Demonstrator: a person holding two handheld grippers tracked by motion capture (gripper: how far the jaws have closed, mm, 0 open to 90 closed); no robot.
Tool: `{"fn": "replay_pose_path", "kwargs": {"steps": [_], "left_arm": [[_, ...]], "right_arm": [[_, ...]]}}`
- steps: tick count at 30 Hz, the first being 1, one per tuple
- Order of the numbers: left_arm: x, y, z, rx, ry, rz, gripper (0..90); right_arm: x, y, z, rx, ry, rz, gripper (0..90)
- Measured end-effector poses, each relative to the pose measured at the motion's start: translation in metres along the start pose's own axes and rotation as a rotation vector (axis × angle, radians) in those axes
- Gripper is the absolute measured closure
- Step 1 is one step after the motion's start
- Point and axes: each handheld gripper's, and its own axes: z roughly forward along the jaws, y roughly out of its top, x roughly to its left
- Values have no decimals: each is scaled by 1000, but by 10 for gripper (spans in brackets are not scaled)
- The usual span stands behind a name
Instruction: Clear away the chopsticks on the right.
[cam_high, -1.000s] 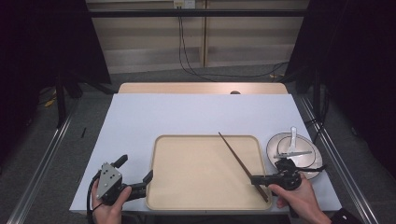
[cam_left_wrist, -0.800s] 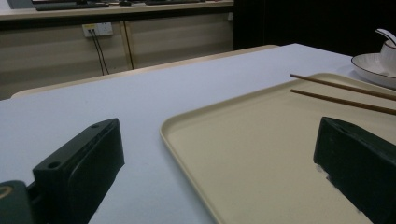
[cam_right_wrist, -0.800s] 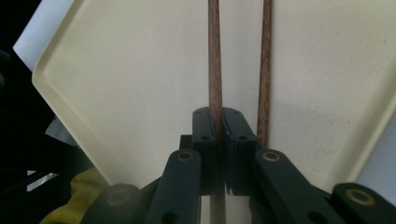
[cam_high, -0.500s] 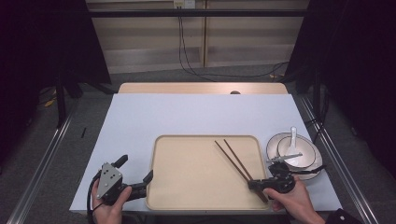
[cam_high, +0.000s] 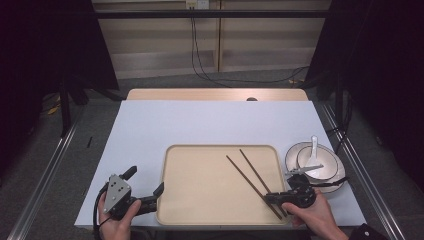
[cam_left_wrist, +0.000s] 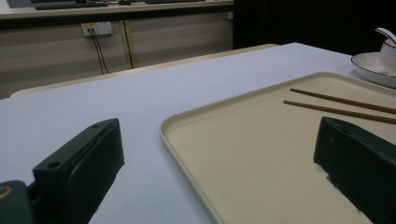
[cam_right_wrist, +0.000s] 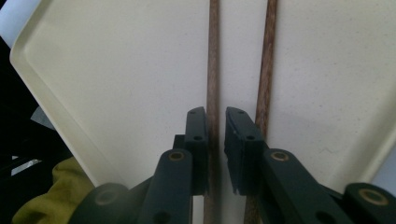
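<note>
Lying side by side on the tray (cam_high: 210, 200), both chopsticks (cam_high: 252, 182) run lengthwise straight out from the right gripper (cam_high: 272, 199). Its jaws have just been easing apart, one stick loose betw. them, other just beside. Left gripper (cam_high: 156, 192) open at tray's near-left edge, farther off

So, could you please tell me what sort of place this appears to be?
Probably a recording lab: a white-covered table stands between dark curtains, black cables hang behind, and a beige plastic tray with brown wooden chopsticks is laid out.
</note>
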Motion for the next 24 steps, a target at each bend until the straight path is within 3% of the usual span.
{"fn": "replay_pose_path", "kwargs": {"steps": [9, 13, 19, 24], "left_arm": [[0, 0, 0, -3, -5, -1, 17], [0, 0, 0, -3, -5, 0, 17], [0, 0, 0, 0, -4, -2, 18], [0, 0, 0, 0, -5, -2, 18]], "right_arm": [[1, -1, -5, -14, 48, -69, 617], [1, 0, -10, -37, 60, -106, 480], [-3, 4, -27, -146, 97, -185, 303], [-10, 6, -44, -206, 73, -301, 114]]}}
